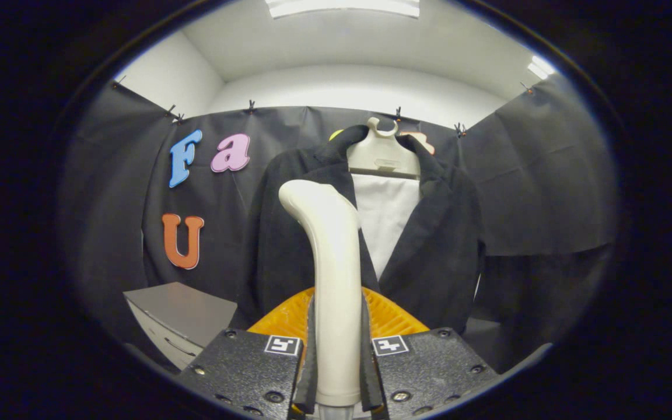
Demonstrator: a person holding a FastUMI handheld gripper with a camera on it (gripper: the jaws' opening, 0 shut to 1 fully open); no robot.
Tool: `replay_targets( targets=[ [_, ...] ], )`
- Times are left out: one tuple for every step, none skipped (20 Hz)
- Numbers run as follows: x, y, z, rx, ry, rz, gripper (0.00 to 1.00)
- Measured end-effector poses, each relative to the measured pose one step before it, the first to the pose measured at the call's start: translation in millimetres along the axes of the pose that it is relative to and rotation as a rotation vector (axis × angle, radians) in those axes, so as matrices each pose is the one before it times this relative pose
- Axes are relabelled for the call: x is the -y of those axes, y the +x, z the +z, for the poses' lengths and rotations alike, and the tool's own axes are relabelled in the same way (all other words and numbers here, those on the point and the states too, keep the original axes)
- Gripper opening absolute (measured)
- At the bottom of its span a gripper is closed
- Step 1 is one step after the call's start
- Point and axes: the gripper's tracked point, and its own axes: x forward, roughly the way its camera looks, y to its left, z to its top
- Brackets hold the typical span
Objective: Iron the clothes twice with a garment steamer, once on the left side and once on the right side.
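Note:
My gripper [337, 344] is shut on the cream handle of the garment steamer [327, 256], which rises upright between my fingers and curves at its top. Beyond it hangs a black jacket [435, 245] over a white shirt [385, 219], both on a pale hanger [382, 153] against the booth's black cloth wall. The steamer's top stands in front of the jacket's left side, near the lapel. I cannot tell whether it touches the cloth.
An orange ribbed part [280, 318] shows just behind my fingers at the steamer's base. A grey cabinet [175, 321] with a drawer stands low to the left of the jacket. Black cloth walls close in on both sides.

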Motion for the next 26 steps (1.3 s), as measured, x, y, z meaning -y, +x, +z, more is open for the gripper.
replay_targets(
  targets=[
    [1.44,-1.13,-8.59,-0.01567,-0.00586,-0.00392,0.32],
    [1.42,-2.48,-7.06,-0.0154,0.00124,-0.0002,0.32],
    [1.02,-3.7,-5.89,-0.01228,0.00416,0.00259,0.32],
    [-0.07,-1.81,-6.62,-0.01086,0.00441,0.00149,0.32],
    [1.77,-1.83,-4.12,-0.01008,0.00198,-0.00174,0.32],
    [-0.05,0.94,-4.71,-0.00687,-0.0004,-0.00128,0.32],
    [0.92,-2.18,-5.08,-0.00597,-0.00239,-0.00065,0.32],
    [1.22,-3.19,-6.69,-0.00729,-0.00272,0.00056,0.32],
    [2.2,-3.47,-7.99,-0.01199,-0.00567,-0.00039,0.32],
    [-0.05,-0.99,-8.94,-0.01255,-0.00899,0.00212,0.32],
    [0.93,-2.31,-7.67,-0.01176,-0.00734,0.00031,0.32],
    [-0.74,0.37,-6.49,-0.01299,-0.00869,-0.00014,0.32],
    [0.15,-1.29,-7.05,-0.01306,-0.00538,0.00375,0.32],
    [0.55,-3.1,-6.79,-0.00983,-0.00343,0.00677,0.32],
    [0.01,-1.36,-7.2,-0.01456,-0.00373,0.00372,0.32],
    [-0.32,1.26,-8.39,-0.02156,0.00256,0.00345,0.32],
    [1.09,-0.39,-9.36,-0.02187,0.00535,0.00291,0.32],
    [-0.55,0.43,-9.71,-0.01962,-0.002,0.00099,0.32],
    [1.47,-0.01,-9.06,-0.01674,-0.00779,-0.00432,0.32],
    [1.6,0.53,-8.74,-0.01555,-0.00908,-0.00483,0.32],
    [1.95,-1.0,-9.29,-0.02213,0.00071,-0.00409,0.32],
    [1.29,0.08,-11.74,-0.03216,0.01201,-0.00511,0.32],
    [0.95,-0.33,-13.12,-0.03429,0.00551,-0.00525,0.32],
    [-1.11,-0.22,-13.21,-0.02824,-0.00324,0.00024,0.32],
    [0.68,-2.21,-11.24,-0.01617,-0.00625,0.00083,0.32],
    [0.2,2.63,-8.01,-0.01236,-0.0099,-0.00297,0.32]
  ],
)
